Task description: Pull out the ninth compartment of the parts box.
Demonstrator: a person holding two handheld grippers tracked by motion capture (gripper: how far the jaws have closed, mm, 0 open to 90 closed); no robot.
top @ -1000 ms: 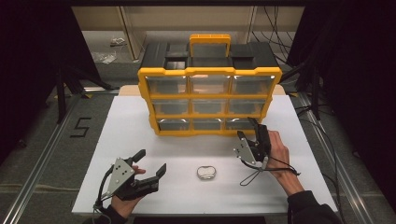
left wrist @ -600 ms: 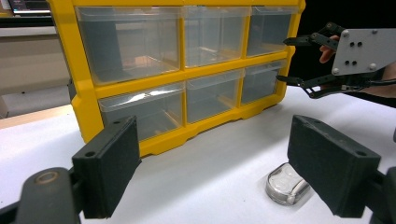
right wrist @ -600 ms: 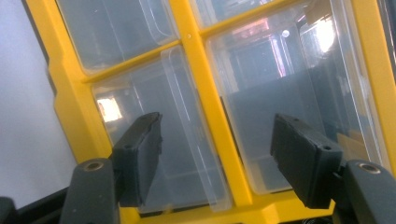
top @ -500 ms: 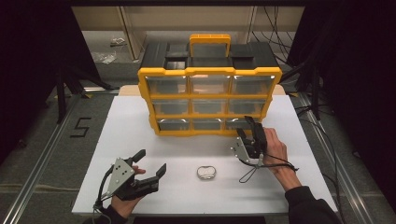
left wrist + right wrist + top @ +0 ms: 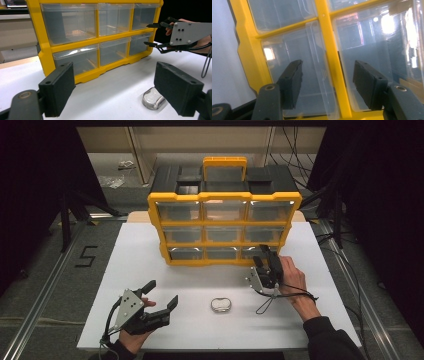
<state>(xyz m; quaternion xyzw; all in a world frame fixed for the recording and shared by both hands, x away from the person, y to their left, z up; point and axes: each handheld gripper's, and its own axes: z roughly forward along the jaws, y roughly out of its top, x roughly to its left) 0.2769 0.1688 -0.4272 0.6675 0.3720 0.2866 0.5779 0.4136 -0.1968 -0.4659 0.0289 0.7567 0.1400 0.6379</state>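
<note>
A yellow organizer (image 5: 224, 198) with three rows of clear drawers stands at the back of the white table (image 5: 150, 255). My right gripper (image 5: 266, 253) is open and turned on its side, right in front of the lower right drawers (image 5: 257, 251). In the right gripper view its jaws (image 5: 328, 65) straddle a yellow frame bar (image 5: 331, 57), with a clear drawer front behind each jaw. My left gripper (image 5: 162, 291) rests open near the front left edge, with nothing between its jaws (image 5: 113, 75). A small silvery oval object (image 5: 220, 305) lies on the table between the two grippers.
The left gripper view shows the silvery object (image 5: 153, 98) close by its right jaw, and the right gripper (image 5: 147, 34) farther off by the organizer (image 5: 45, 57). A black cable (image 5: 270, 302) trails from the right gripper. Dark floor and metal rails surround the table.
The right gripper has moved forward and slightly left, up close to the organizer's lower right drawers. The left gripper and the silvery object have stayed put.
</note>
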